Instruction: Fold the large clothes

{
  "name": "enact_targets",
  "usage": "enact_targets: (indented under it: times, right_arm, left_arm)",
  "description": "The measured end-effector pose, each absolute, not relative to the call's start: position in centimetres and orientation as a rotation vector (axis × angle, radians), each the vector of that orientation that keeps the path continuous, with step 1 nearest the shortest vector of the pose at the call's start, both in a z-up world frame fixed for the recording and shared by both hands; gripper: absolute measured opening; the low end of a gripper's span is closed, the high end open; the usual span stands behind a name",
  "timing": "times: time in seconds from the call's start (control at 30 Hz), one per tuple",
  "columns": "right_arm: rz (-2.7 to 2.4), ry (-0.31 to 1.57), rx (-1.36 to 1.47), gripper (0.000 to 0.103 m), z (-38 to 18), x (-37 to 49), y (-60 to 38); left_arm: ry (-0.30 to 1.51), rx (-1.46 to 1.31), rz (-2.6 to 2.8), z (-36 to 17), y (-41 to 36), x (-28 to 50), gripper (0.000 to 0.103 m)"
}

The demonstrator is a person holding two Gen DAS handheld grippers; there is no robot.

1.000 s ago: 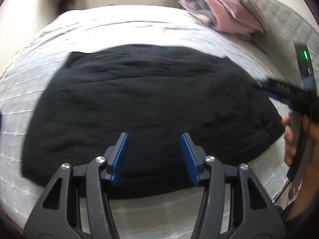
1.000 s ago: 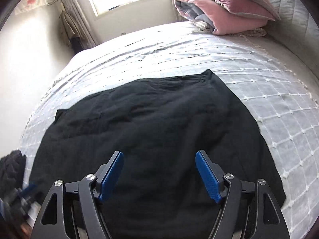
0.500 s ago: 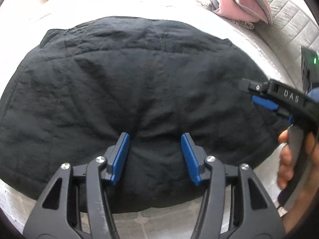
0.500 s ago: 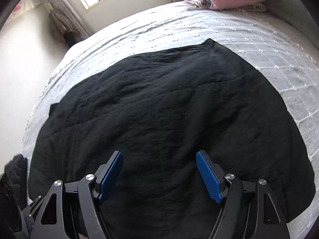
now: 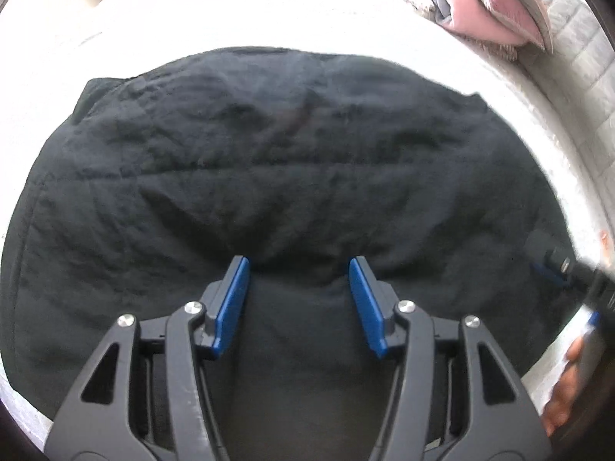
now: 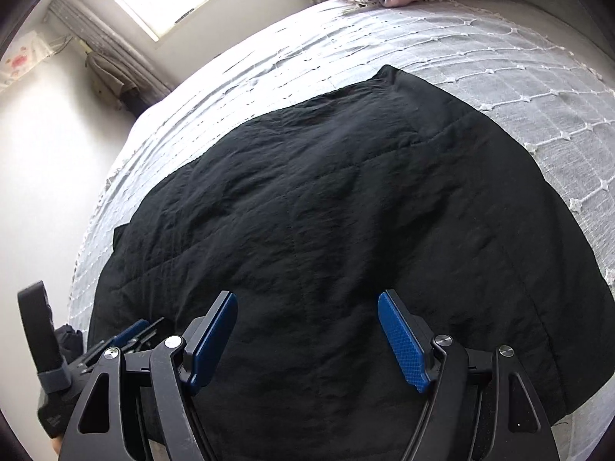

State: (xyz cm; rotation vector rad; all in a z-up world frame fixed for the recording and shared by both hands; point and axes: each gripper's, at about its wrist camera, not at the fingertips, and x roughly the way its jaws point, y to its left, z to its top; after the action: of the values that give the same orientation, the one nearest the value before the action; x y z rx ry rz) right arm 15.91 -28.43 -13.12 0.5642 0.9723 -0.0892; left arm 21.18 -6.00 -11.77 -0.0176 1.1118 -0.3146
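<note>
The left tool (image 5: 299,265) hangs released over the near edge of the black garment (image 5: 292,176), its blue pads parted with only dark cloth showing in the gap between them; whether the tips brush the fabric cannot be told. The right tool (image 6: 307,299) is released too, its jaws standing wider, poised above the same garment with nothing clamped. The garment lies spread flat across the bed (image 6: 499,77), a broad dark sheet of crinkled, faintly quilted cloth with stitched seams and shallow creases, its far corners squared off. Under it the bedcover is pale with a raised grid of small knotted tufts. At the head of the bed sits a pile of folded pink and grey bedding (image 5: 488,4), cut off by the frame edge. In the left wrist view the right tool appears only as a blurred dark shape at the right rim, with fingers (image 5: 565,395) wrapped round its handle. In the right wrist view the left tool shows at the lower left, partly hidden behind the near frame. The garment's near hem is covered by both tools' arms.
</note>
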Motion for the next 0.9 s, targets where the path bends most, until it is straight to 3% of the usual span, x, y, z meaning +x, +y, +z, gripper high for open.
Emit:
enact_targets:
  times: [0.17, 0.37, 0.7, 0.9]
  right_arm:
    - [-0.072, 0.948, 0.574, 0.077, -12.5, 15.6, -28.5]
    - [-0.086, 0.956, 0.585, 0.077, -12.7, 15.4, -28.9]
    - [-0.112, 0.97, 0.598, 0.077, -12.9, 15.0, -29.8]
    - [-0.115, 0.971, 0.592, 0.077, -12.9, 14.9, -29.8]
  left_arm:
    - [1.047, 0.026, -0.292, -9.0, -7.6, 24.6, 0.056]
    - [1.171, 0.03, -0.239, -13.6, -8.4, 29.4, 0.058]
    - [1.129, -0.03, -0.245, -11.5, -8.9, 32.1, 0.057]
    - [1.182, -0.016, -0.189, -14.3, -9.2, 35.0, 0.057]
